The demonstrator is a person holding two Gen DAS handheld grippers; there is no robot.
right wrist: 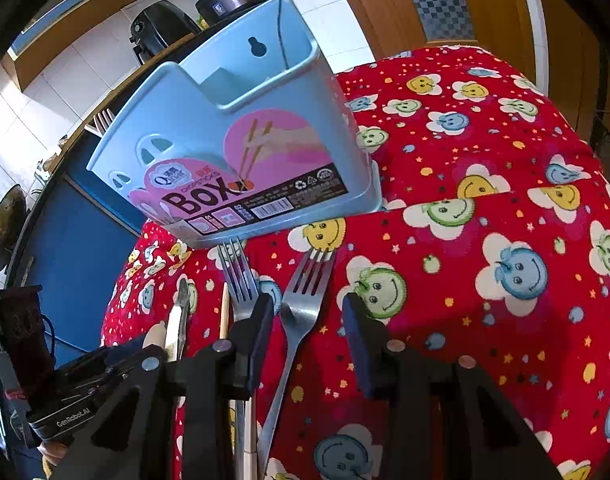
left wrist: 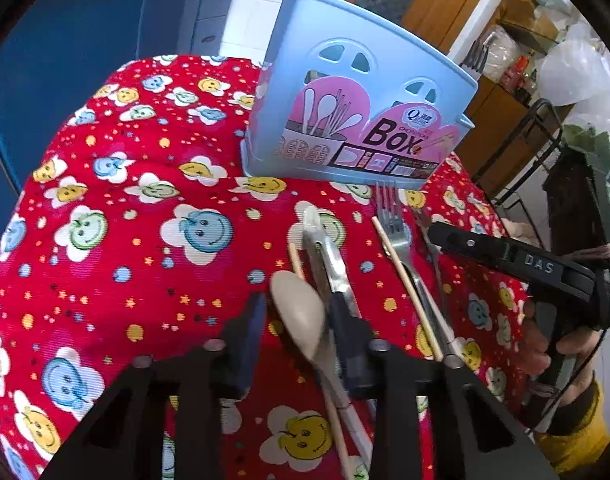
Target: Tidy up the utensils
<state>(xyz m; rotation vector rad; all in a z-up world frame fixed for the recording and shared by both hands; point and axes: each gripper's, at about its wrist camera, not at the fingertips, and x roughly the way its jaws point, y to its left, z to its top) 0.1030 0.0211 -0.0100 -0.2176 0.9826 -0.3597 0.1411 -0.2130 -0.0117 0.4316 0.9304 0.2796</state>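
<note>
The left tongs (left wrist: 299, 332) stand part open, straddling the bowl of the wooden spoon (left wrist: 299, 316) and the dark-handled metal utensil (left wrist: 331, 264) beside it; whether the pads press on either cannot be told. The right tongs (right wrist: 309, 320) stand part open with a fork (right wrist: 301, 312) lying between the pads, not gripped. A second fork (right wrist: 237, 276) lies just left of them. The blue utensil box (right wrist: 241, 120) stands ahead of both tongs on the red-clothed counter (right wrist: 485, 160).
</note>
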